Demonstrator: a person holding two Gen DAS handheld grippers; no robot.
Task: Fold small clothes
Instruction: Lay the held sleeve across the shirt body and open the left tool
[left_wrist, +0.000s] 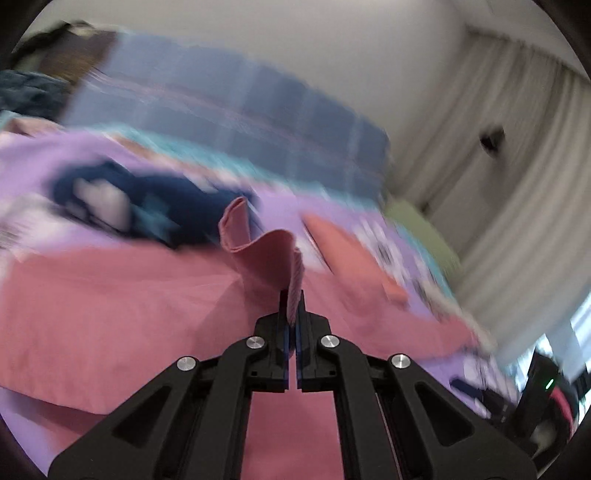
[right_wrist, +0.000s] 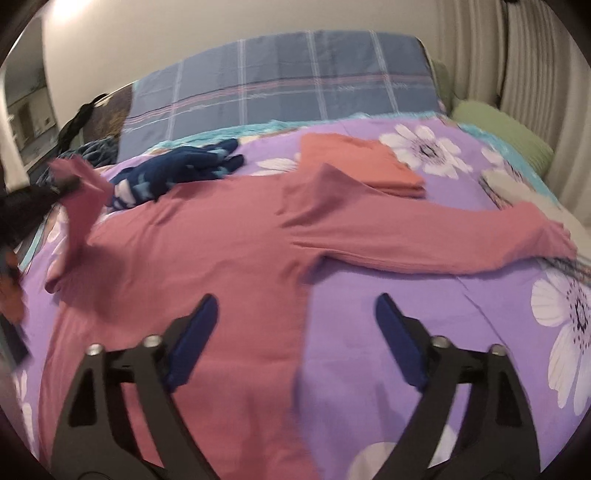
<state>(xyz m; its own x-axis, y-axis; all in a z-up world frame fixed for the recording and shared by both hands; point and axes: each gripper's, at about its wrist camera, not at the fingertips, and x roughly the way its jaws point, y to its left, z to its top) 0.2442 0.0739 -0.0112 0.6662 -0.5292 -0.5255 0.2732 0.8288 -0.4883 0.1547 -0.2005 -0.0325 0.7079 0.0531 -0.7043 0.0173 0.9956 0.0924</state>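
Pink long-sleeved top (right_wrist: 229, 251) lies spread across the purple floral bedspread (right_wrist: 461, 317), filling the middle of the right wrist view, one sleeve stretched toward the right edge. The left gripper (left_wrist: 291, 310) has its jaws pinched on the other sleeve's cuff (left_wrist: 258, 251), lifted, probably to fold it inward (motion blur hides detail). The right gripper (right_wrist: 295, 325) hangs spread wide above the body, holding nothing.

Both wrist views look low across the bed (right_wrist: 406, 295), sharing the pink garment (right_wrist: 221, 240).
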